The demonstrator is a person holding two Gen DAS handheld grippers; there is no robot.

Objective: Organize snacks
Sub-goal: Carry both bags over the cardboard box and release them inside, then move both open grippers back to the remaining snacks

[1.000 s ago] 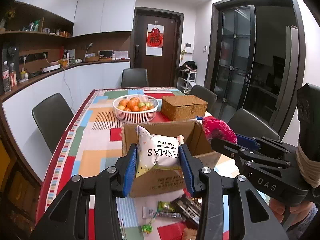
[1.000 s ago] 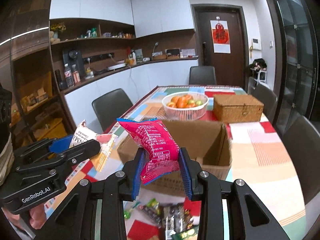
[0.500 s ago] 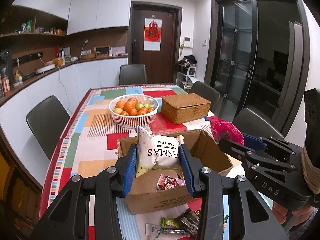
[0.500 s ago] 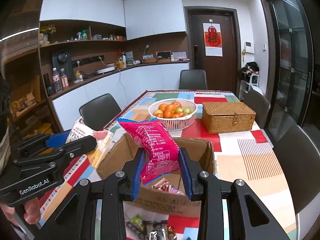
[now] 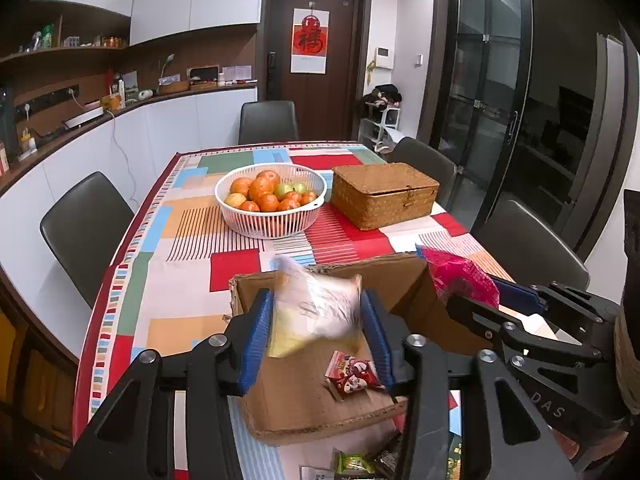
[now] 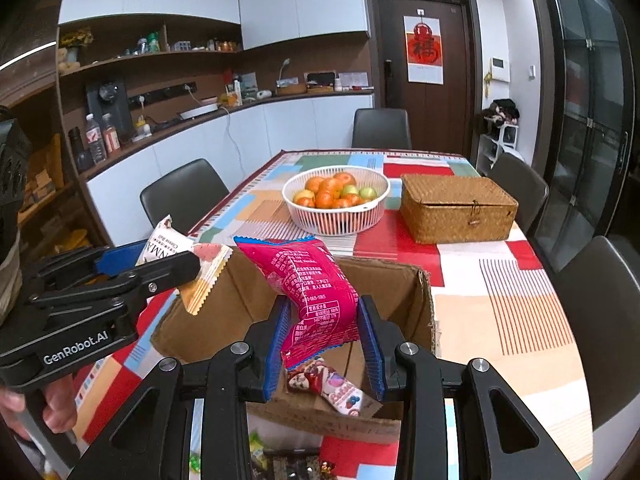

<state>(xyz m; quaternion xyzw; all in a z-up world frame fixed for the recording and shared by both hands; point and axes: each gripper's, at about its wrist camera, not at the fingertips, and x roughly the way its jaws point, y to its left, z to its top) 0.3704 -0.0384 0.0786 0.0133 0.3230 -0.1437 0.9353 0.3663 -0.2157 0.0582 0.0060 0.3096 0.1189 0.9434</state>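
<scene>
Left tongs opening since earlier | white packet between, blurred

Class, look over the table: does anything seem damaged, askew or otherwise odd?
Yes: the brown cardboard box has frayed, ragged rims, and loose wrapped snacks lie scattered on the patchwork tablecloth in front of it rather than inside.

Box open on top, way in from above clear; its walls block entry from the sides. Small packets lie on box floor, rest of floor bare. Both grippers crowd the opening side by side: left gripper with white bag, right gripper with pink bag. Beyond box a bare strip of bench, then fruit basket and wicker box. Loose snacks on the near edge.
</scene>
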